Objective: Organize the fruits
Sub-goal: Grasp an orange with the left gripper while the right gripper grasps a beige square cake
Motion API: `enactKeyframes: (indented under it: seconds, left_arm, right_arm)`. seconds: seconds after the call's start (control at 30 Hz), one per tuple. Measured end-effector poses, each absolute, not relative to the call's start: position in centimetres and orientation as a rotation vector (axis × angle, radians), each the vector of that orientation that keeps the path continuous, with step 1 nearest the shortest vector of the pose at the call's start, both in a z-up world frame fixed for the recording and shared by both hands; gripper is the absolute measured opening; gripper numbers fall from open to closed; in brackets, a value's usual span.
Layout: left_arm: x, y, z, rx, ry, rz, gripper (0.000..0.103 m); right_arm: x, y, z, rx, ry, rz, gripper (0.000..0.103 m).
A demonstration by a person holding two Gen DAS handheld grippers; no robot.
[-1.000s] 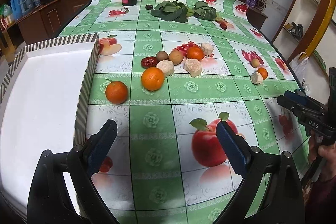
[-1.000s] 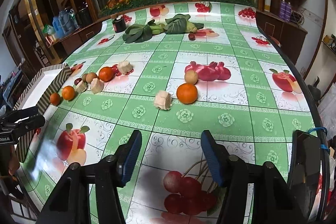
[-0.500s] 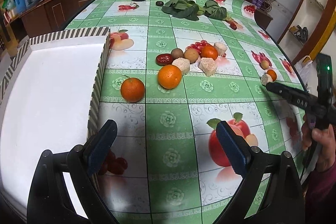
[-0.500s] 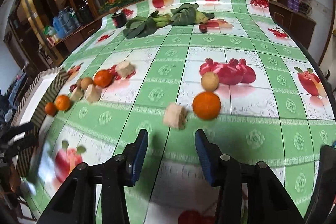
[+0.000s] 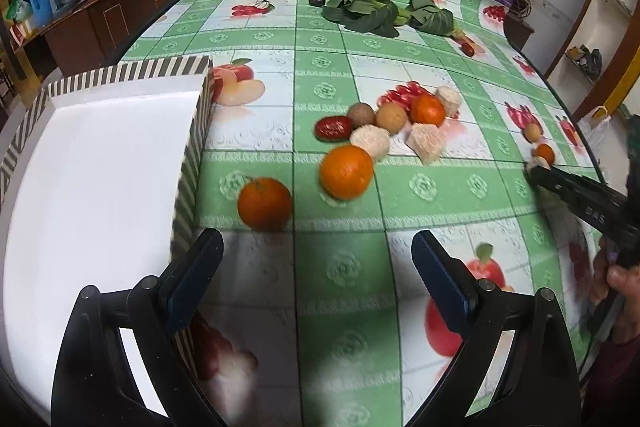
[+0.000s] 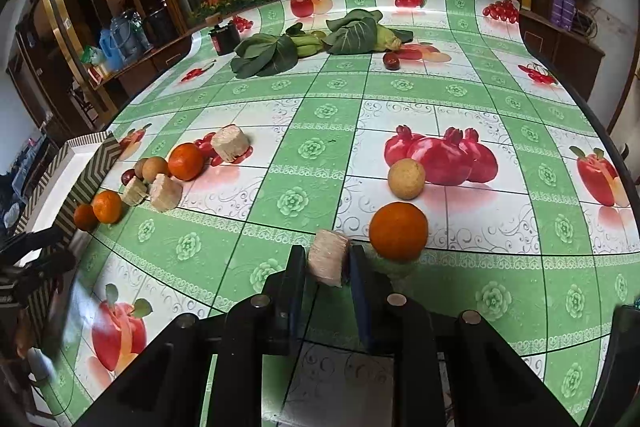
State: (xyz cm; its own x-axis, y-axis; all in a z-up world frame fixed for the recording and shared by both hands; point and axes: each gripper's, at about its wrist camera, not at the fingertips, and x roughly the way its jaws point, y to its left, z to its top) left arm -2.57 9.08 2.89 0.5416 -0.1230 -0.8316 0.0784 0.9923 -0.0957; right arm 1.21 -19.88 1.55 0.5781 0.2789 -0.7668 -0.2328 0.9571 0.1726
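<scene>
Right wrist view: pale, fibrous cylindrical chunk [image 6: 327,258] clamped between the two dark-padded fingers of the right gripper [image 6: 326,273]. Jaws just closed in, now narrow, pads pressing on both flanks of the chunk. Chunk low on the green-and-white fruit-printed counter [image 6: 312,107]; contact with the cloth underneath not resolvable.

Round orange fruit [image 6: 398,231] just beside the right-hand finger, nearly touching. Tan round fruit [image 6: 406,178] close behind it.

Advice for the step in hand: lift straight up before travelling, to avoid nudging the orange fruit into a roll. Keep clamp pressure moderate; chunk looks soft and liable to crumble, judged by texture only. Carry leftward toward the white tray with striped rim [image 6: 86,183], clearing the cluster of oranges and chunks lying before it.

Left wrist view: left gripper [image 5: 316,277] with fingers spread wide, nothing between them, poised above the counter near the tray corner, small orange [image 5: 265,203] ahead. Keep clear of the carrying path.
</scene>
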Motion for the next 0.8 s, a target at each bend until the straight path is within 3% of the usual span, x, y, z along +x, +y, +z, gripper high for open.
enactKeyframes:
  seconds: [0.37, 0.47, 0.53, 0.6, 0.8]
  left_arm:
    - [-0.7, 9.5, 2.1, 0.013, 1.044, -0.058, 0.076]
    - [-0.2, 9.9, 1.8, -0.011, 1.06, -0.064, 0.057]
    - [-0.1, 10.0, 1.5, -0.022, 1.064, -0.066, 0.038]
    - [-0.1, 9.9, 1.5, -0.008, 1.06, -0.057, 0.032]
    - [-0.8, 9.9, 2.2, -0.04, 1.038, -0.088, 0.03]
  right_arm:
    - [0.7, -19.3, 2.2, 0.063, 0.875, 0.334, 0.022]
    - [0.6, -19.0, 2.1, 0.062, 0.88, 0.344, 0.022]
    - [0.6, -18.8, 2.1, 0.06, 0.881, 0.348, 0.022]
    - [0.4, -18.5, 2.1, 0.055, 0.88, 0.353, 0.022]
    - [-0.6, -17.5, 2.6, 0.049, 0.876, 0.376, 0.022]
